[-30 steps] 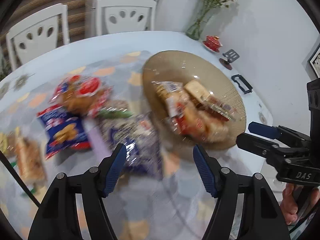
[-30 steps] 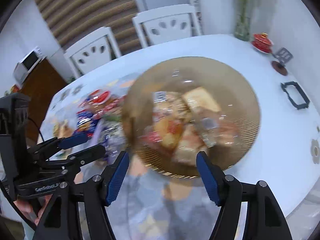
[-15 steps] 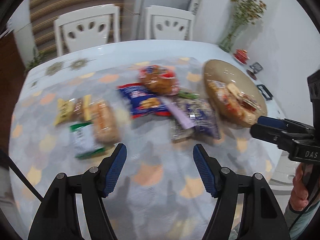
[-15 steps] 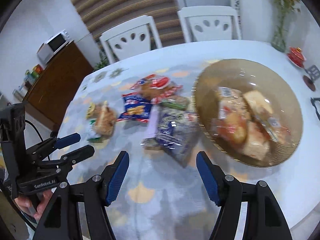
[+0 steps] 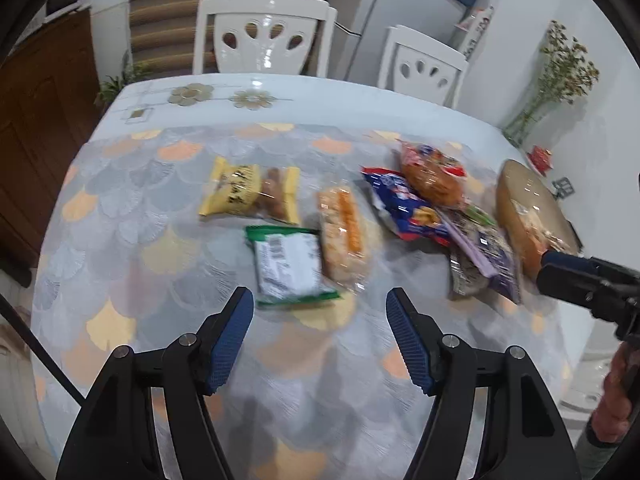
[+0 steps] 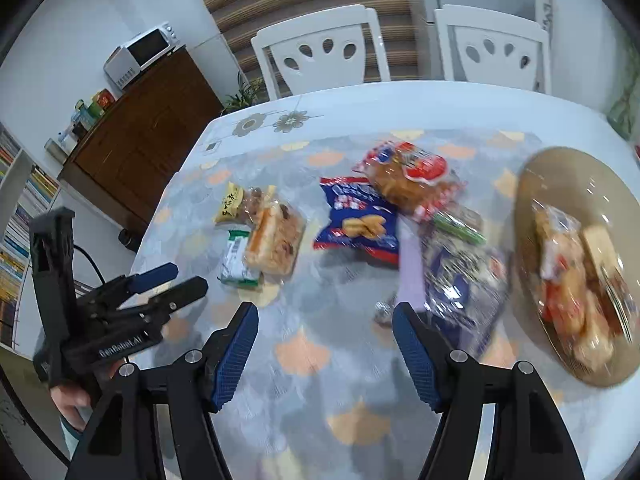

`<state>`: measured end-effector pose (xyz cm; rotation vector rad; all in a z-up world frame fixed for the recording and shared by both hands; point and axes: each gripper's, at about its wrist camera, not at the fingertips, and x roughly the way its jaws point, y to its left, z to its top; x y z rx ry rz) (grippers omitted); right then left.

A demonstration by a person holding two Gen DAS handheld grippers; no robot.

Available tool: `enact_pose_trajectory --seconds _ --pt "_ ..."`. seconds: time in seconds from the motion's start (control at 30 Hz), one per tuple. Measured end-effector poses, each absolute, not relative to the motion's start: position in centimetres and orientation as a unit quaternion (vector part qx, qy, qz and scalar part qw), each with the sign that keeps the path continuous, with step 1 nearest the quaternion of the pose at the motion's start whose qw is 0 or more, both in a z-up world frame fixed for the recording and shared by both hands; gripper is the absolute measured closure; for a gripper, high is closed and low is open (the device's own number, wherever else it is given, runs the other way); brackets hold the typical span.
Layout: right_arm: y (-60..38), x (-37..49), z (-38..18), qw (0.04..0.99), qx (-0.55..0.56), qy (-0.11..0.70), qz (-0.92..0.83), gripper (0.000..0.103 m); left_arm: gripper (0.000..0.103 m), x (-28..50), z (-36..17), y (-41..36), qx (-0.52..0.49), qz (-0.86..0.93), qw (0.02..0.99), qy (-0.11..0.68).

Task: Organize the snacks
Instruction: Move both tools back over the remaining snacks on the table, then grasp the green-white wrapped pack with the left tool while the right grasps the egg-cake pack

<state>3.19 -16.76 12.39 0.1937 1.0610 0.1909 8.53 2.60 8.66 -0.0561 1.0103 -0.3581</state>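
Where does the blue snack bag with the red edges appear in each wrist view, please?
Left wrist view: blue snack bag sits right of centre, left of the tan plate.
Right wrist view: it lies near the centre.
Shared landmark: the orange bun pack touching its upper right.

A: Left wrist view: sits behind its own fingers [image 5: 236, 336], looks steeply down and forward across the table [image 5: 120, 208]; chairs [image 5: 264, 36] at the far edge.

B: Right wrist view: same tilt, same facing. Plate [image 6: 560, 184] is nearer here, at frame right.

A: Overlap: snack packets [image 5: 288, 264], plate [image 5: 516, 196], both chairs. Each view catches the other gripper: right gripper [image 5: 560, 268] at my right edge.

B: Left gripper [image 6: 168, 280] at my left edge.
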Motion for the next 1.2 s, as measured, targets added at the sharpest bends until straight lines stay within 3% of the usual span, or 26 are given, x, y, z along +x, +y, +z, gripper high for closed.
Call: enact_pose_trajectory --seconds 0.77,1.2 --pt "-9.7 11.2 6.3 0.807 0.073 0.563 0.162 0.036 0.036 10.6 4.9 3.7 -0.030 -0.158 0.852 0.499" --pt "-8.7 15.6 3.0 0.789 0.118 0.584 0.151 0.036 0.036 11.3 4.1 4.1 -0.003 -0.161 0.845 0.510"
